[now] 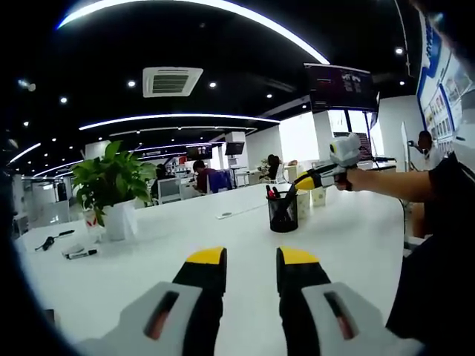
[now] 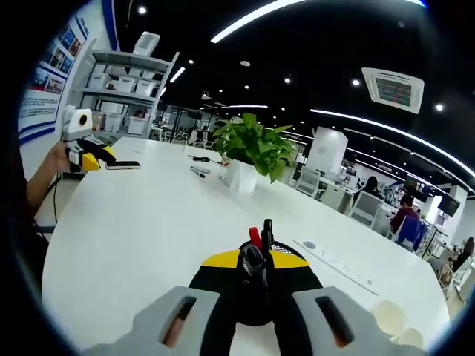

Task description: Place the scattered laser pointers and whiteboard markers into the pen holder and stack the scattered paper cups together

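A black mesh pen holder (image 1: 283, 213) stands on the white table (image 1: 223, 245), with a red marker (image 2: 254, 236) and dark pens standing in it. My right gripper (image 1: 292, 193) hangs right over it, shut on a black marker (image 2: 257, 261) that points down into the pen holder (image 2: 256, 310). My left gripper (image 1: 252, 268) is open over bare table with nothing between its fingers; it also appears far left in the right gripper view (image 2: 102, 157). Two paper cups (image 1: 310, 202) stand just behind the holder. A loose black marker (image 1: 80, 254) lies near the plant.
A potted plant (image 1: 113, 194) in a white pot stands at the table's left. Next to it lies a black corded item (image 1: 52, 241). A flat dark item (image 2: 122, 165) lies beside the left gripper. A white power strip (image 2: 334, 261) lies past the holder. People sit at desks behind.
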